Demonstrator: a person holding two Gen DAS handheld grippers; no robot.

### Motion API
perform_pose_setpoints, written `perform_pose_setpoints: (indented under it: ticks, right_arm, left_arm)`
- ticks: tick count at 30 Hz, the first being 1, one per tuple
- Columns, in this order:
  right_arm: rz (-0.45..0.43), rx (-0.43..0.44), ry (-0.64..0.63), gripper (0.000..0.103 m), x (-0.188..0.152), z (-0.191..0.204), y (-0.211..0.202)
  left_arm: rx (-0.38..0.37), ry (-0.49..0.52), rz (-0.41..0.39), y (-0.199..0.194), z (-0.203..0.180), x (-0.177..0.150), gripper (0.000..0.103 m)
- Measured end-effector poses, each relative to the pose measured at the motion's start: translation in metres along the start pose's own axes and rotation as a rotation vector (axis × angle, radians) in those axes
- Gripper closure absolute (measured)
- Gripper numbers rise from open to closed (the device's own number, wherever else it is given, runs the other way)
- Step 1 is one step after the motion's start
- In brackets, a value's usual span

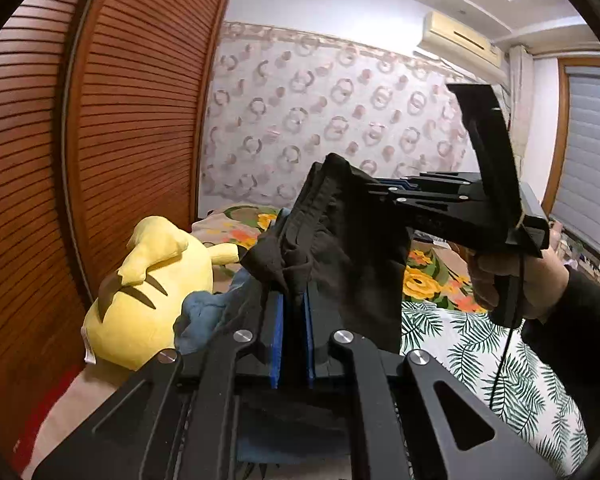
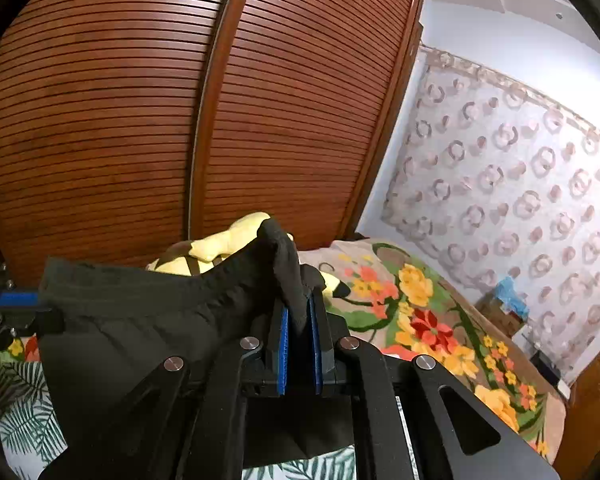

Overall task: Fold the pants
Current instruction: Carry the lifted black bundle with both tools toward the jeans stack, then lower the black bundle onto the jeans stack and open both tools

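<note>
Both the left gripper (image 1: 293, 300) and right gripper (image 1: 374, 192) apparently clamp black pants (image 1: 340, 248) above the bed (image 1: 480, 344).

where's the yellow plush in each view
Left wrist: plush lies at lower left, left of the pants.
Right wrist: plush peeks out at centre, just above the pants.
Shared landmark: the wardrobe behind it.

Pants (image 2: 140, 320) matt black cloth; wardrobe doors (image 2: 120, 120) glossy slatted wood; plush toy (image 1: 148, 292) soft yellow fabric.
</note>
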State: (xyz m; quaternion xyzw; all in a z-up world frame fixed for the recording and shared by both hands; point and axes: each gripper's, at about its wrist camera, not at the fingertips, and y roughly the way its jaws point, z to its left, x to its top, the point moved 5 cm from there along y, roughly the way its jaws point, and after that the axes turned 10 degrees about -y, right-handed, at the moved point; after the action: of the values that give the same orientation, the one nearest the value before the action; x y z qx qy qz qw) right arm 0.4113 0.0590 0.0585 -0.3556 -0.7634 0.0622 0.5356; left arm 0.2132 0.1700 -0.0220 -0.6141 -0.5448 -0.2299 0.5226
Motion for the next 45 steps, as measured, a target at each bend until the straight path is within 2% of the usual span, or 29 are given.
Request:
perform_pose_setpoints:
  ticks: [6, 11, 16, 19, 23, 27, 33, 37, 39, 45]
  right_arm:
    - [-0.015, 0.02, -0.012, 0.094, -0.001, 0.005, 0.0]
    - [0.008, 0.035, -0.002, 0.094, -0.005, 0.005, 0.009]
    - [0.105, 0.047, 0.0, 0.094, -0.005, 0.009, 0.03]
    - [0.108, 0.056, 0.016, 0.089, -0.002, 0.01, 0.031]
    - [0.118, 0.074, 0.071, 0.075, -0.004, 0.006, 0.025]
    - [0.112, 0.07, 0.085, 0.073, -0.005, 0.004, 0.014]
    - [0.086, 0.01, 0.12, 0.072, -0.008, -0.007, -0.005]
    - [0.072, 0.08, 0.146, 0.072, -0.019, -0.003, -0.014]
    - [0.094, 0.083, 0.137, 0.072, -0.027, 0.0, -0.011]
    - [0.161, 0.044, 0.17, 0.072, -0.043, -0.016, 0.014]
  left_arm:
    - [0.032, -0.034, 0.013, 0.006, 0.008, -0.003, 0.093]
    - [0.05, -0.029, 0.024, 0.01, 0.009, -0.007, 0.093]
    - [0.063, -0.037, 0.051, 0.017, 0.013, -0.015, 0.093]
    - [0.07, -0.04, 0.056, 0.018, 0.016, -0.018, 0.093]
    - [0.078, -0.046, 0.074, 0.022, 0.021, -0.022, 0.093]
    - [0.081, -0.053, 0.08, 0.025, 0.025, -0.026, 0.093]
    - [0.083, -0.054, 0.085, 0.026, 0.027, -0.028, 0.093]
    - [0.087, -0.048, 0.085, 0.026, 0.026, -0.028, 0.093]
    - [0.098, -0.043, 0.088, 0.027, 0.027, -0.028, 0.089]
    - [0.109, -0.042, 0.095, 0.029, 0.028, -0.031, 0.087]
